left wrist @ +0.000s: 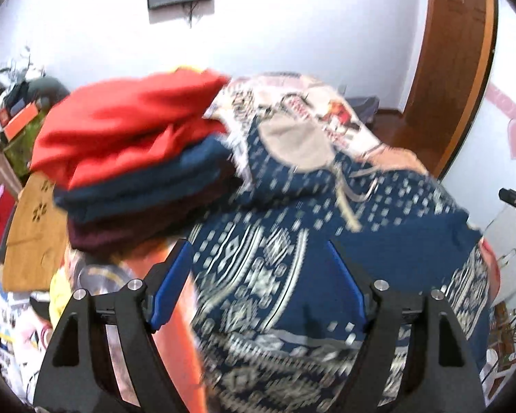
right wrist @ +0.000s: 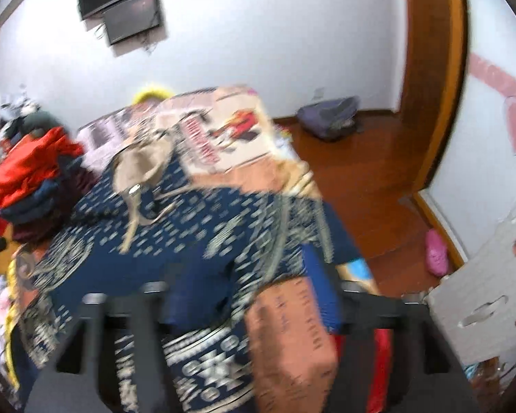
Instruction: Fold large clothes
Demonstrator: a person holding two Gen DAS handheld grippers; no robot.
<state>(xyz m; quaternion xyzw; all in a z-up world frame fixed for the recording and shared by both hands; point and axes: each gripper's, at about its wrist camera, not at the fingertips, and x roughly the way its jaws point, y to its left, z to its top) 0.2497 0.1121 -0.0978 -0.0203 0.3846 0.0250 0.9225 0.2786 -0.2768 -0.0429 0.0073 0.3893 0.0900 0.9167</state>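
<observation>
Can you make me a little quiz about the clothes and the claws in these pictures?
1. True or false: the left claw is squeezing the red top.
2. What colour is on top of the folded pile? A green, B red, C white.
3. Fill in: the big blue patterned garment has a ___ hood lining.

Key: 1 false, its jaws stand open over the blue garment. 2 B. 3 beige.

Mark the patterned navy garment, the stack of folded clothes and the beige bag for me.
patterned navy garment [left wrist: 278, 275], left wrist view, on its patterned middle.
stack of folded clothes [left wrist: 127, 120], left wrist view, on the red top piece.
beige bag [right wrist: 137, 167], right wrist view, on its body.
</observation>
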